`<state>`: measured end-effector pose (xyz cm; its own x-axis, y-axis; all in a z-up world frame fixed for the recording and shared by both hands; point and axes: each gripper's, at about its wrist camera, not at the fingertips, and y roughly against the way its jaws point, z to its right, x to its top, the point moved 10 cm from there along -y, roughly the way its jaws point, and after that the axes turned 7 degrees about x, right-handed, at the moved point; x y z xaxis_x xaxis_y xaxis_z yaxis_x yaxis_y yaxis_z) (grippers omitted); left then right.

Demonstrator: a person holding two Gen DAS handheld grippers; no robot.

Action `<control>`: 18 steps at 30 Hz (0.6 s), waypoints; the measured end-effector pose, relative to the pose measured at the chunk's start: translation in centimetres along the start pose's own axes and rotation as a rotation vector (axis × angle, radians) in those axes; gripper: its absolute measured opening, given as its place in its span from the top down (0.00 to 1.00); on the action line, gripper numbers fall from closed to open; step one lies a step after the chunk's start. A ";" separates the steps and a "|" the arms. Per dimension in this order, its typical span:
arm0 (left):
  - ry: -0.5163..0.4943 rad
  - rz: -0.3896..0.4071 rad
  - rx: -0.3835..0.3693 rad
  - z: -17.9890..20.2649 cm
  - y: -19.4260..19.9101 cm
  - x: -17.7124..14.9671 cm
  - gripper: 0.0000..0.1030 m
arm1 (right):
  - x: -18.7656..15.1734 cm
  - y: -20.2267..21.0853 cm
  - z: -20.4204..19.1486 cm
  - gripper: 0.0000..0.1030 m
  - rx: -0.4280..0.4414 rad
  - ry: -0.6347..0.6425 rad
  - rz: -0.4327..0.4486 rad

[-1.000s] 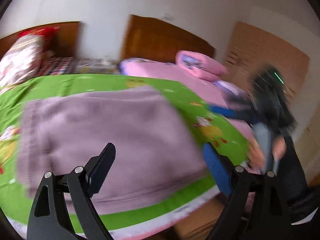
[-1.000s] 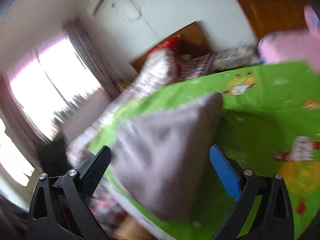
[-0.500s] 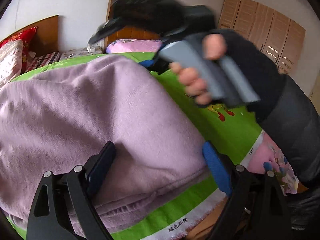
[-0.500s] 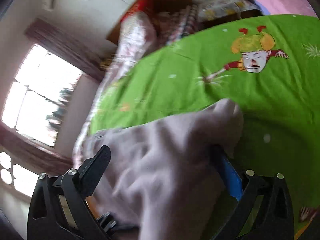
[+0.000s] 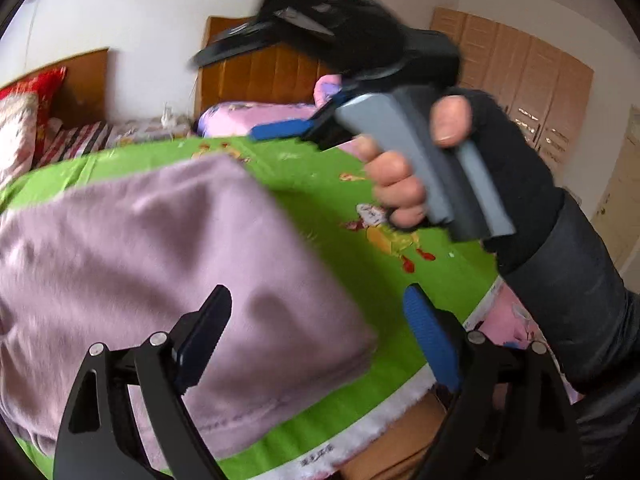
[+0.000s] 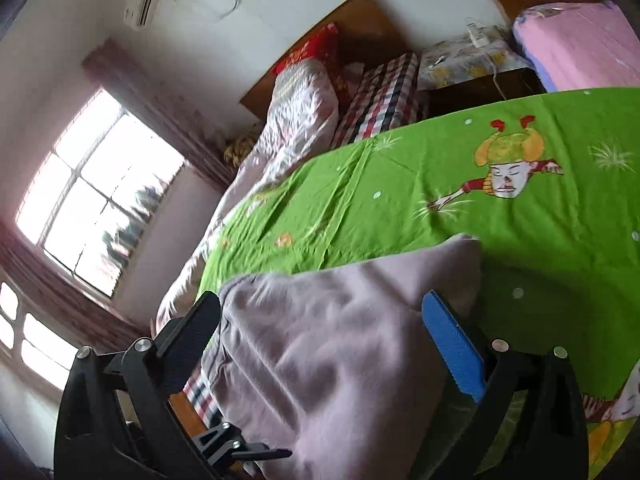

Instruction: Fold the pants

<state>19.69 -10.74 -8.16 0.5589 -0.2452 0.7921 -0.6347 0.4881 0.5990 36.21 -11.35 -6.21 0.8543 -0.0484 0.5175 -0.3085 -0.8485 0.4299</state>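
The lilac pants (image 5: 160, 264) lie folded in a thick stack on the green cartoon bedsheet (image 5: 360, 208). My left gripper (image 5: 316, 340) is open and hovers over the stack's near right corner, not holding it. My right gripper (image 6: 324, 344) is open above the pants (image 6: 340, 340), seen from the other side. In the left wrist view the right gripper's body and the gloved hand holding it (image 5: 420, 148) are raised above the bed, with one blue finger (image 5: 280, 130) showing.
The green sheet's near edge (image 5: 320, 456) drops off over a brown box. A second bed with pink bedding (image 5: 256, 118) stands behind, with a bedside cabinet (image 6: 480, 84), pillows (image 6: 304, 108), a window (image 6: 92, 192) and wardrobes (image 5: 520, 80).
My right gripper has lifted off the pants and pulled up and back. The pants stack has settled flatter on the sheet. My left gripper stays open over the near corner.
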 end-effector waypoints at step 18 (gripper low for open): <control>-0.066 -0.090 0.043 -0.2 -3.0 -2.8 0.10 | -1.0 -3.5 -1.0 0.04 -0.064 0.108 -0.096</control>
<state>20.10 -11.31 -12.20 0.5794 -0.3416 0.7400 -0.6066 0.4257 0.6715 36.02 -7.82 -7.46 0.8322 0.0909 0.5470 -0.2568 -0.8111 0.5256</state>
